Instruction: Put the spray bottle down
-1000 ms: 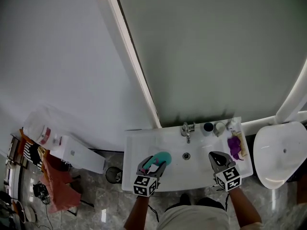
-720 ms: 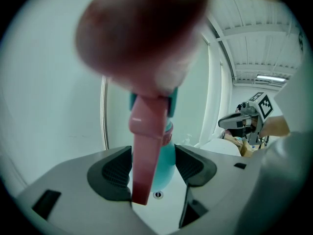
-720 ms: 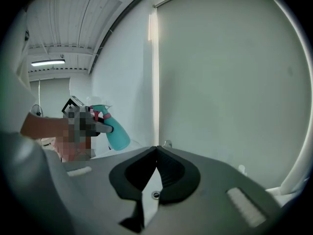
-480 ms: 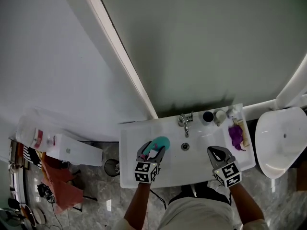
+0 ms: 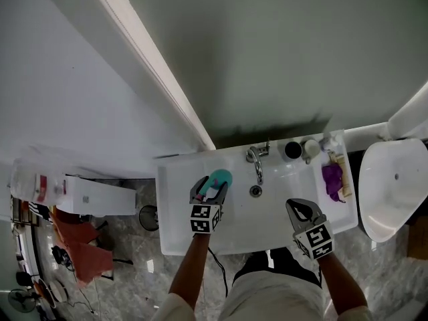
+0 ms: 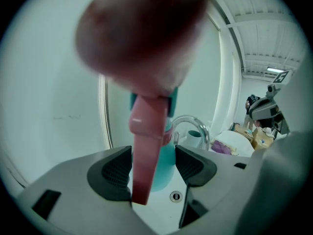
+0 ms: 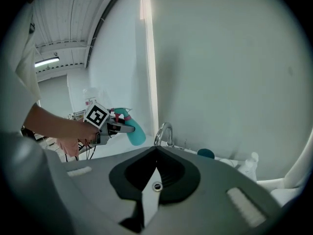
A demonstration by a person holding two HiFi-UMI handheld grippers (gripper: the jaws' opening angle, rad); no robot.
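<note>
Two grippers hang over the white sink (image 5: 274, 214) in our hands. Our left gripper (image 5: 210, 190) has its fingers (image 6: 116, 173) clamped on the teal spray bottle (image 5: 220, 178), with the pink trigger between them. We hold the bottle over the left side of the basin, just left of the tap (image 5: 257, 160), its body slanting forward and down. Our right gripper (image 5: 299, 210), near the sink's front right edge, has its fingers closed on nothing.
</note>
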